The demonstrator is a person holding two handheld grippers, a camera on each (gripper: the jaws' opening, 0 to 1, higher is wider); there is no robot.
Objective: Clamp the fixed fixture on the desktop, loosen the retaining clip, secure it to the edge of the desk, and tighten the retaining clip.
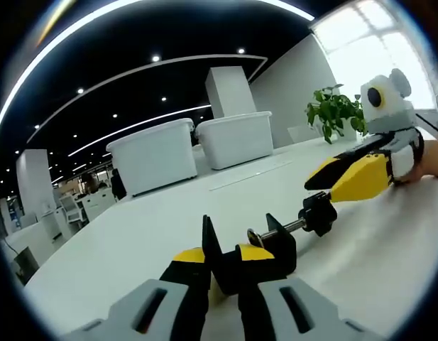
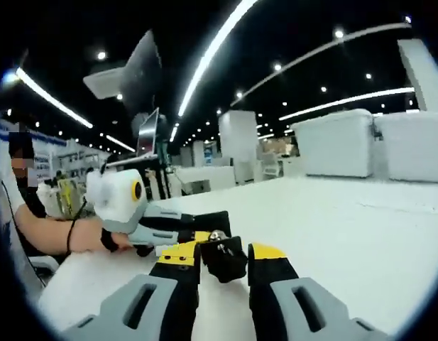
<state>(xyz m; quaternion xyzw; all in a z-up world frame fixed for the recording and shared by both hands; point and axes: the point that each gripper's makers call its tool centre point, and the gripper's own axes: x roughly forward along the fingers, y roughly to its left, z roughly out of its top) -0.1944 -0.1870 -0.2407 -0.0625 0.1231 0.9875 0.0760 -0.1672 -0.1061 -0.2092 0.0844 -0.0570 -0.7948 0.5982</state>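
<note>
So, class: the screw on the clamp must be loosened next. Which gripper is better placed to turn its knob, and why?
The right gripper. Its jaws already sit on either side of the black knob at the end of the screw, while the left gripper grips the clamp body on the white desk, steadying it.

The clamp [image 1: 265, 245] lies on the desk [image 1: 148, 234], two bins [image 1: 197, 149] behind it.

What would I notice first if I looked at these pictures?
The black clamp on the white desk, pinched at its body by the left gripper, with its yellow-tipped fingers. The right gripper comes in from the right at the clamp's screw knob. Behind stand two big white bins.
</note>
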